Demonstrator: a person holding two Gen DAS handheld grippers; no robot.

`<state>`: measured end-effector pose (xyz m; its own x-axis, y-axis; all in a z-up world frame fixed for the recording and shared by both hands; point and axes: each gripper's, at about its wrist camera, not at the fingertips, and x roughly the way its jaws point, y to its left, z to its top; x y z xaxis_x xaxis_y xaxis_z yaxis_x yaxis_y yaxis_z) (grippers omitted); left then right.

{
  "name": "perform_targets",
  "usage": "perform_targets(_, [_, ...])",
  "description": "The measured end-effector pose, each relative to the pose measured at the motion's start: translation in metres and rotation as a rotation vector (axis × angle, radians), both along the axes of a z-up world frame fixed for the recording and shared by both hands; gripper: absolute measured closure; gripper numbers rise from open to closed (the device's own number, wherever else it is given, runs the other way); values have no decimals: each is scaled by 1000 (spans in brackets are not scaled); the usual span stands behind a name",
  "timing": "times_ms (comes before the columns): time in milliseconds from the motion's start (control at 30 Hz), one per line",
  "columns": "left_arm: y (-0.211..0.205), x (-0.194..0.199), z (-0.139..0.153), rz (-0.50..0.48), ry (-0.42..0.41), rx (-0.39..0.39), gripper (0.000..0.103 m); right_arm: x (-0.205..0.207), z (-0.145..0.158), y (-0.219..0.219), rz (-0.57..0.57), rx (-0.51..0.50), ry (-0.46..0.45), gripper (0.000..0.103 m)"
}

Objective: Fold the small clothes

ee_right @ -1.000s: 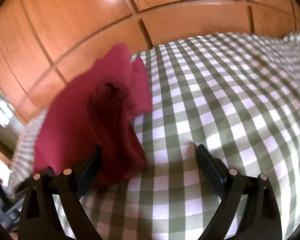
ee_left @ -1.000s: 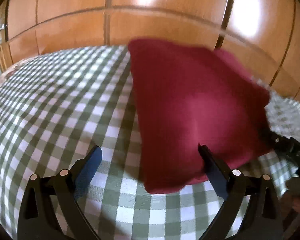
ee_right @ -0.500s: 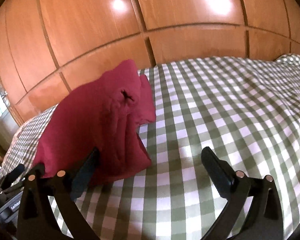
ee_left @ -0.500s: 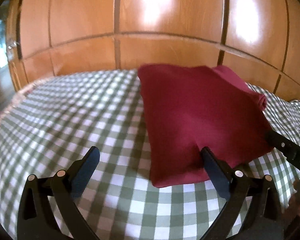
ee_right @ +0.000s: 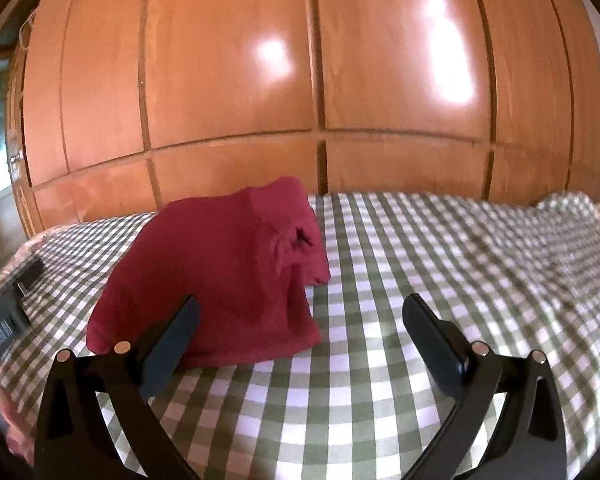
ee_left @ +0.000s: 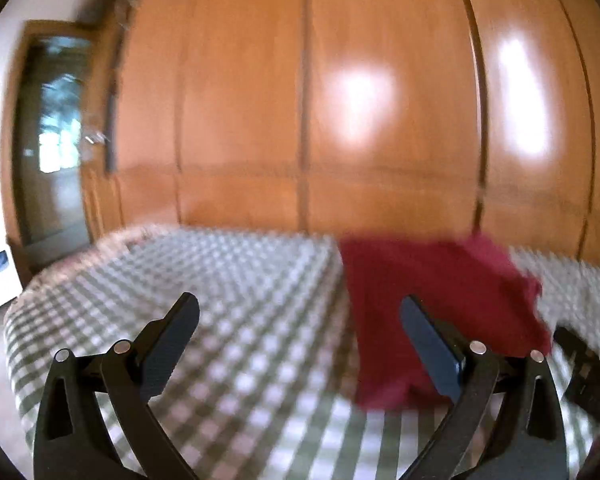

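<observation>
Looking through the left wrist camera, blurred: the left gripper is standing wide with nothing between its fingers. A folded red garment is lying on the checked bedspread at about four o'clock, its long axis running from near to far toward the wooden wardrobe.

Looking through the right wrist camera: the right gripper is gaping wide, empty. The garment is sitting at ten o'clock, bunched at its far end. It is probably soft, light and floppy; pinching a near corner seems best.

One red garment — two grippers
</observation>
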<state>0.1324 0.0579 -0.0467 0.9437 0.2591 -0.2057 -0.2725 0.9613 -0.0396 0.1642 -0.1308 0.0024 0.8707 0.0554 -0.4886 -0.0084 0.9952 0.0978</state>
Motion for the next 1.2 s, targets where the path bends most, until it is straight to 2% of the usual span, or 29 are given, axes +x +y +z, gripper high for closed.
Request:
perform_targets(67, [2, 3, 3, 4, -19, 16, 3, -1, 7, 3, -5, 19, -54, 2])
perform_targets(133, [6, 12, -2, -45, 26, 1, 3, 1, 9, 5, -33, 10, -79, 2])
perform_targets(267, [16, 13, -9, -93, 37, -63, 3, 8, 0, 4, -45, 13, -39, 2])
perform_targets(400, [7, 12, -10, -94, 37, -16, 3, 4, -1, -7, -82, 56, -44, 2])
perform_targets(600, [-18, 10, -13, -112, 44, 96, 3, -2, 1, 6, -52, -4, -60, 2])
perform_targets(1200, [-12, 11, -15, -105, 50, 58, 3, -2, -1, 11, -42, -22, -62, 2])
